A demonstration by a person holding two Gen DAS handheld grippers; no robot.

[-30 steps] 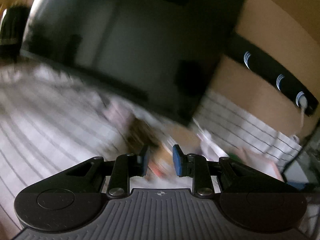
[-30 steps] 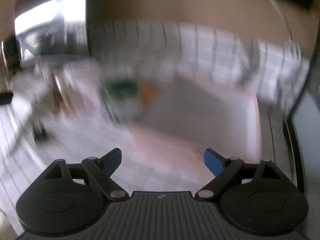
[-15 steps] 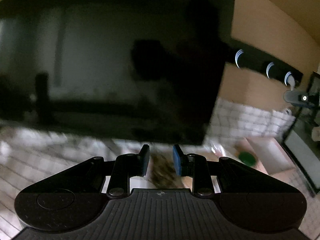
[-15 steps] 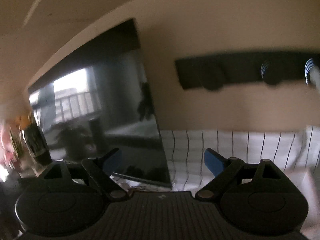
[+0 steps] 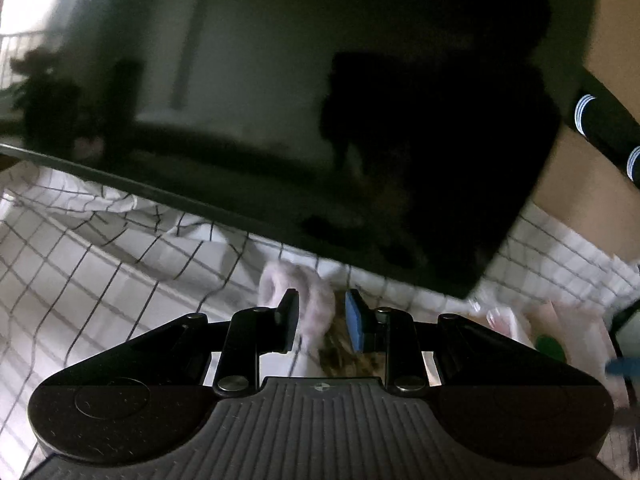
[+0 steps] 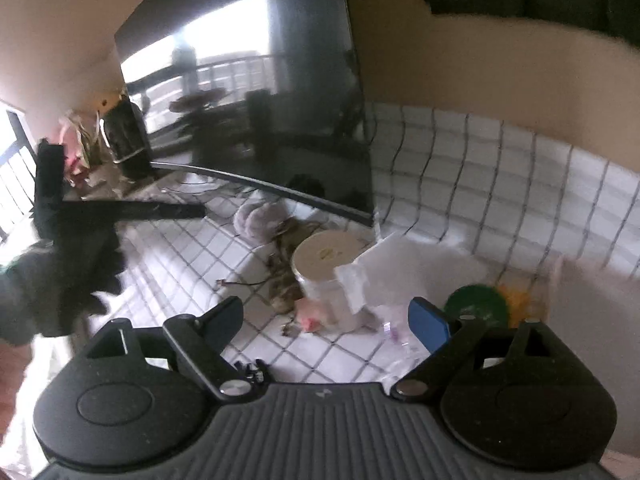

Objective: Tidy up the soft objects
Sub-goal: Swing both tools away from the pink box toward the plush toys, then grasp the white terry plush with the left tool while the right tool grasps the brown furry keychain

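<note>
While aiming: my left hand-held gripper [image 5: 322, 316] was narrowly spread, empty, lined up on the pink fluffy item [image 5: 304, 300] below the television [image 5: 320, 120].
Right hand-held gripper [image 6: 326, 318]: wide apart, empty, over the checked worktop [image 6: 192, 280].
Change: both views had dropped from the wall toward the clutter.
</note>
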